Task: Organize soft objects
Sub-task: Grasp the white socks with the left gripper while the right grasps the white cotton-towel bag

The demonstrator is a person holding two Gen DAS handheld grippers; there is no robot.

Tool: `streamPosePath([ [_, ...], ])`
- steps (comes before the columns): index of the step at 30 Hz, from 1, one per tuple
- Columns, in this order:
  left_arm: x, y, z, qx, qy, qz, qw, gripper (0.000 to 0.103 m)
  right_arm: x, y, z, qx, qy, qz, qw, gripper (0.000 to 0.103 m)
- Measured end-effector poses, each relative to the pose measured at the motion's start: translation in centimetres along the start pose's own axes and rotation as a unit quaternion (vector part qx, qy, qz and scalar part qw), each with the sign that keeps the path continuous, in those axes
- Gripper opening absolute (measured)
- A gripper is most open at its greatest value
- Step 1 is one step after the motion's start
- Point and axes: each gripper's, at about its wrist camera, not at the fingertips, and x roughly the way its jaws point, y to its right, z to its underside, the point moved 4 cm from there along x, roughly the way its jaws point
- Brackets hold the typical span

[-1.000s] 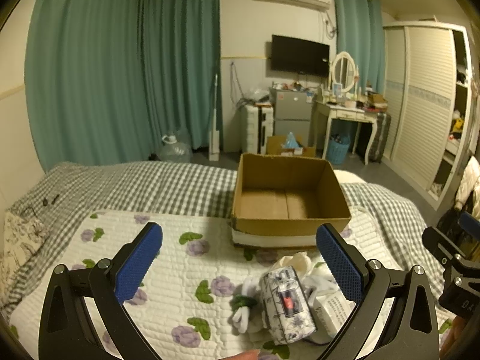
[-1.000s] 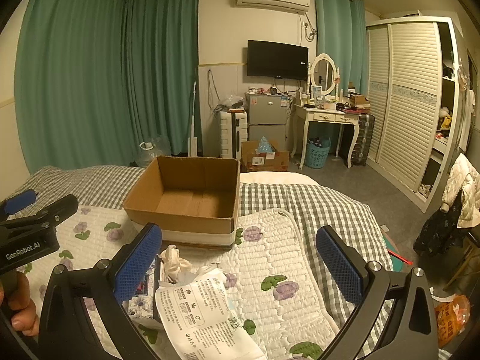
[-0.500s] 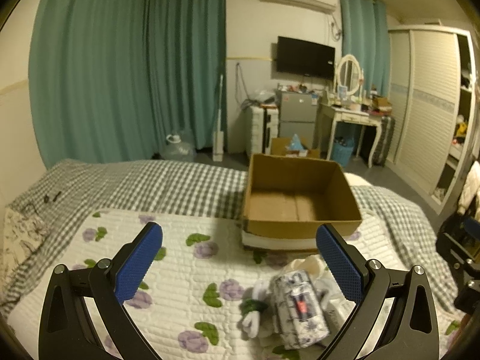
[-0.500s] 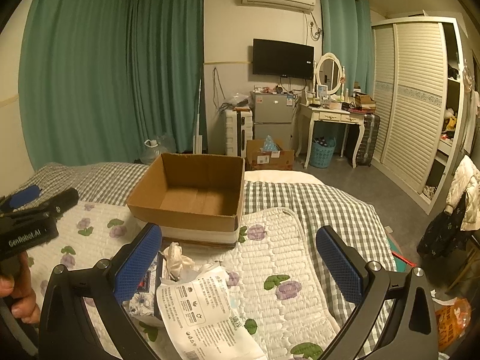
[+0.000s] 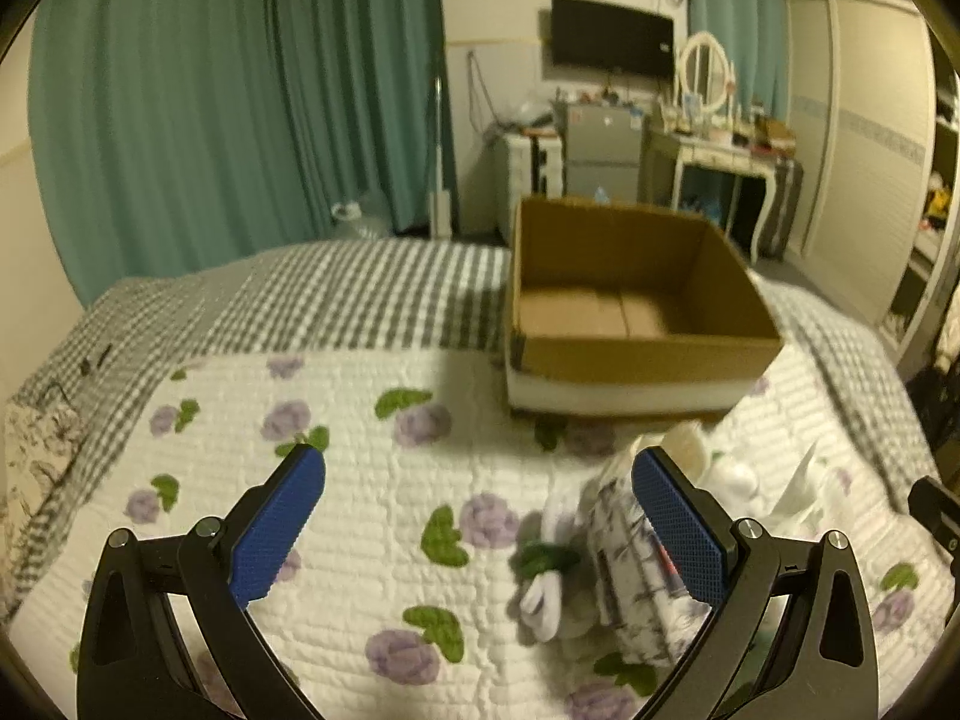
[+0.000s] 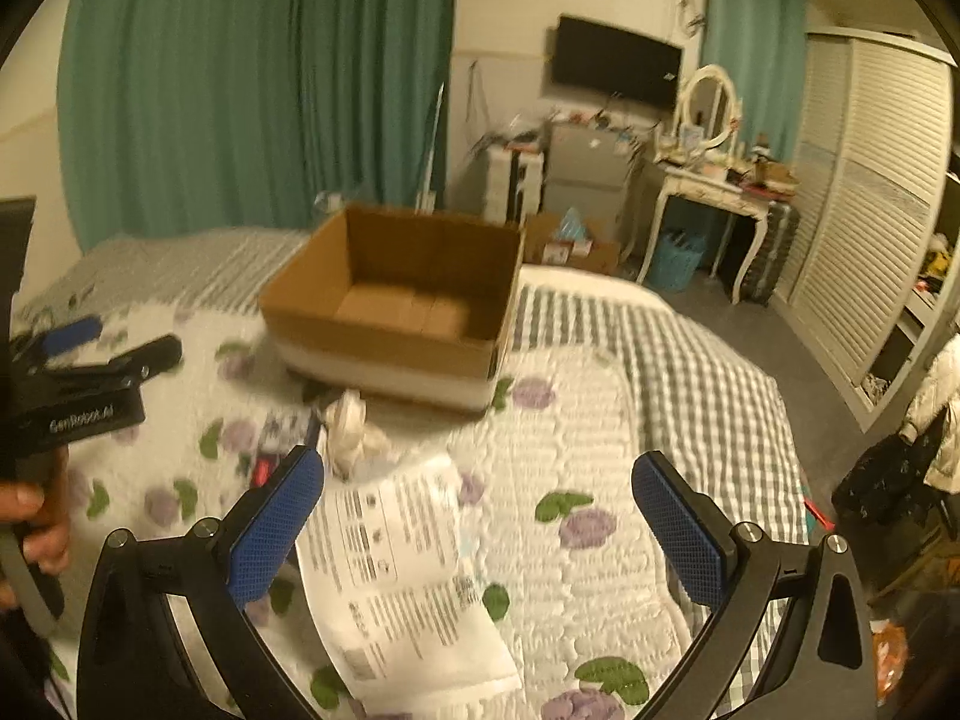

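An open cardboard box (image 5: pixel 636 354) stands empty on the bed; it also shows in the right wrist view (image 6: pixel 384 348). In front of it lies a small pile: a patterned tissue pack (image 5: pixel 630 576), a white sock roll with a green band (image 5: pixel 543 570), a cream soft item (image 5: pixel 690 450) and a white printed plastic packet (image 6: pixel 402 564). My left gripper (image 5: pixel 480 516) is open and empty, just above and left of the pile. My right gripper (image 6: pixel 477 516) is open and empty above the packet. The left gripper (image 6: pixel 90 372) also shows at the left of the right wrist view.
The bed has a white floral quilt (image 5: pixel 360 480) over a grey checked cover (image 5: pixel 360 300). Green curtains (image 5: pixel 240 90) hang behind. A dressing table (image 6: pixel 708 192), a fridge (image 5: pixel 600 144) and a louvred wardrobe (image 6: pixel 870 210) stand beyond the bed.
Both grippers have moved forward and lower toward the pile and box. Both stay open and empty.
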Motion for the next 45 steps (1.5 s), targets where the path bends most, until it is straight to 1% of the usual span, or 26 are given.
streamPosePath([
  [3,0.9,0.0,1.2,-0.004,-0.029,0.012,0.9995,0.103,1.3,-0.5,1.2,-0.023,-0.038,-0.009,0.999,0.103],
  [6,1.7,0.1,2.3,0.003,-0.047,0.007,0.9989,0.103,2.2,-1.5,2.4,-0.055,-0.064,-0.015,0.996,0.103],
  [10,2.7,0.3,3.6,0.01,-0.069,0.007,0.9976,0.103,3.6,-3.3,3.7,-0.082,-0.097,-0.041,0.991,0.103],
  [14,3.8,0.8,4.4,0.02,-0.085,0.016,0.9961,0.103,5.2,-4.5,5.0,-0.105,-0.126,-0.034,0.986,0.103],
  [16,4.6,1.2,5.0,0.029,-0.093,0.018,0.9951,0.103,6.0,-5.0,5.5,-0.112,-0.134,-0.038,0.984,0.103],
  [18,5.4,1.6,5.7,0.036,-0.106,0.023,0.9935,0.103,7.1,-5.1,6.1,-0.113,-0.146,-0.034,0.982,0.103],
  [19,5.7,1.7,5.9,0.038,-0.111,0.027,0.9927,0.101,7.7,-4.9,6.4,-0.112,-0.152,-0.027,0.982,0.103],
  [20,6.0,1.8,6.1,0.04,-0.114,0.03,0.9922,0.097,8.5,-4.4,6.7,-0.104,-0.162,-0.016,0.981,0.103],
  [22,6.6,1.9,6.6,0.04,-0.122,0.035,0.9911,0.097,9.4,-3.4,7.1,-0.083,-0.176,-0.012,0.981,0.103],
  [26,8.5,0.9,7.2,0.006,-0.143,0.051,0.9883,0.096,10.1,-1.7,7.2,-0.047,-0.18,-0.018,0.982,0.103],
  [28,9.2,0.3,7.4,0.002,-0.146,0.031,0.9887,0.086,10.4,-1.3,7.3,-0.042,-0.181,-0.023,0.982,0.103],
  [29,9.5,0.1,7.4,-0.001,-0.146,0.028,0.9889,0.083,10.6,-1.3,7.4,-0.041,-0.184,-0.028,0.982,0.103],
  [32,10.3,0.1,7.6,-0.009,-0.152,0.043,0.9874,0.083,11.2,-1.5,7.7,-0.038,-0.192,-0.044,0.98,0.103],
  [33,10.4,0.4,7.7,-0.007,-0.151,0.05,0.9872,0.079,11.4,-1.7,7.8,-0.038,-0.194,-0.049,0.979,0.103],
  [34,10.6,0.7,7.7,-0.004,-0.151,0.057,0.9869,0.077,11.6,-1.9,7.9,-0.037,-0.196,-0.054,0.979,0.101],
  [35,10.7,1.0,7.8,0.0,-0.151,0.059,0.9867,0.076,11.6,-2.1,8.0,-0.036,-0.196,-0.061,0.978,0.095],
  [36,10.8,1.2,7.8,0.004,-0.15,0.057,0.9869,0.076,11.7,-2.3,8.0,-0.032,-0.197,-0.071,0.977,0.086],
  [37,11.0,1.2,7.8,0.008,-0.15,0.056,0.9871,0.075,11.7,-2.4,8.0,-0.03,-0.196,-0.079,0.977,0.08],
  [38,11.1,1.2,7.9,0.007,-0.151,0.056,0.9869,0.073,11.6,-2.6,8.0,-0.03,-0.195,-0.084,0.977,0.075],
  [40,11.1,1.3,7.9,-0.001,-0.154,0.069,0.9856,0.061,11.3,-2.9,7.9,-0.034,-0.189,-0.083,0.978,0.071],
  [42,11.0,1.6,7.8,0.002,-0.152,0.08,0.9851,0.044,10.9,-3.0,7.6,-0.031,-0.18,-0.09,0.979,0.056],
  [43,10.8,1.9,7.9,0.008,-0.148,0.081,0.9856,0.041,10.6,-3.1,7.4,-0.029,-0.175,-0.094,0.98,0.053],
  [44,10.7,2.1,7.8,0.014,-0.144,0.084,0.9859,0.029,10.4,-3.1,7.3,-0.03,-0.172,-0.096,0.98,0.046],
  [45,10.5,2.4,7.9,0.016,-0.142,0.096,0.985,0.021,10.2,-3.3,7.1,-0.031,-0.167,-0.097,0.981,0.041],
])
